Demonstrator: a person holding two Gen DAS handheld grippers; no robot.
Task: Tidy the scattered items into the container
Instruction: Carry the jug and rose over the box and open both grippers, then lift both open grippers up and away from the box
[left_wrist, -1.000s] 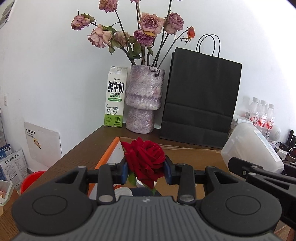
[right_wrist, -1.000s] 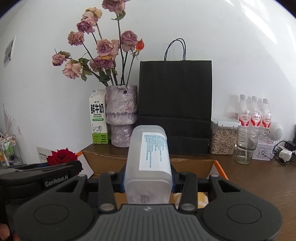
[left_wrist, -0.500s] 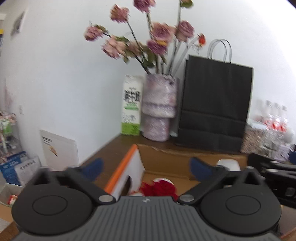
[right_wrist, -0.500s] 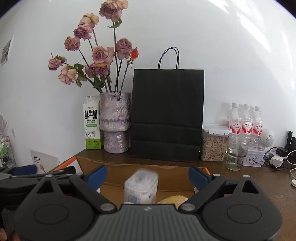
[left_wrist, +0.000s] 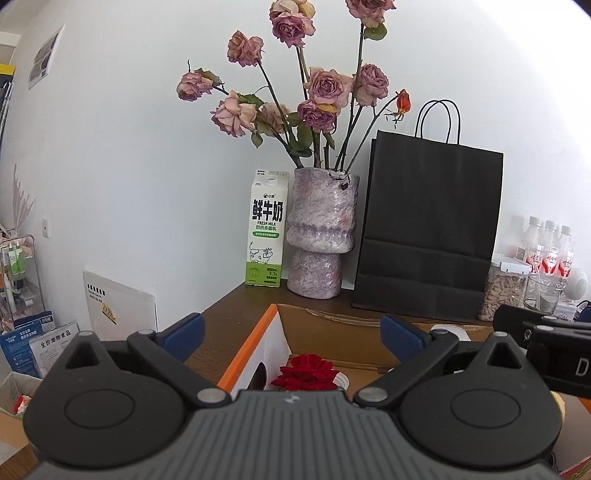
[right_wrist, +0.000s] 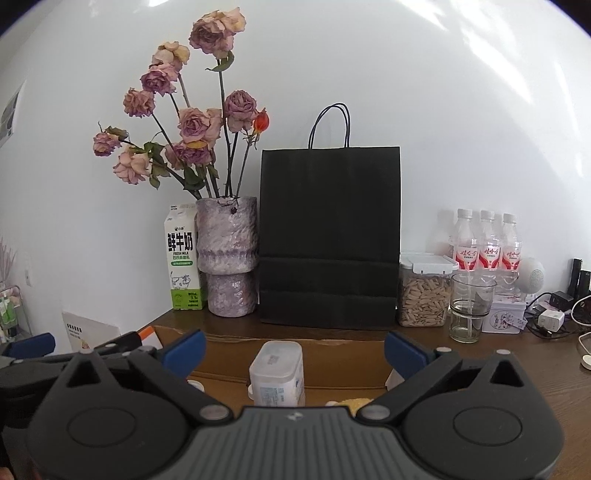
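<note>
**Cardboard box holds rose and jar beneath two wide-open grippers**

The cardboard box (left_wrist: 280, 325), orange along its left flap, lies directly ahead of and below both grippers on the brown table (right_wrist: 517, 354). In the left wrist view, one red rose (left_wrist: 308, 371) rests inside the box, centred under the left gripper (left_wrist: 291, 330), whose blue pads stand spread far apart with nothing between them. In the right wrist view, one translucent plastic jar (right_wrist: 277, 373) stands upright in the box, its long axis vertical, below the right gripper (right_wrist: 293, 347); its jaws are just finishing opening and touch nothing. A yellow item (right_wrist: 351, 403) peeks beside the jar. Each hand is nearest its own item, and both items appear delivered.

Behind stand one milk carton (left_wrist: 266, 229), one vase (left_wrist: 321, 232), one black bag (right_wrist: 330, 236) and three bottles (right_wrist: 487, 240).
</note>
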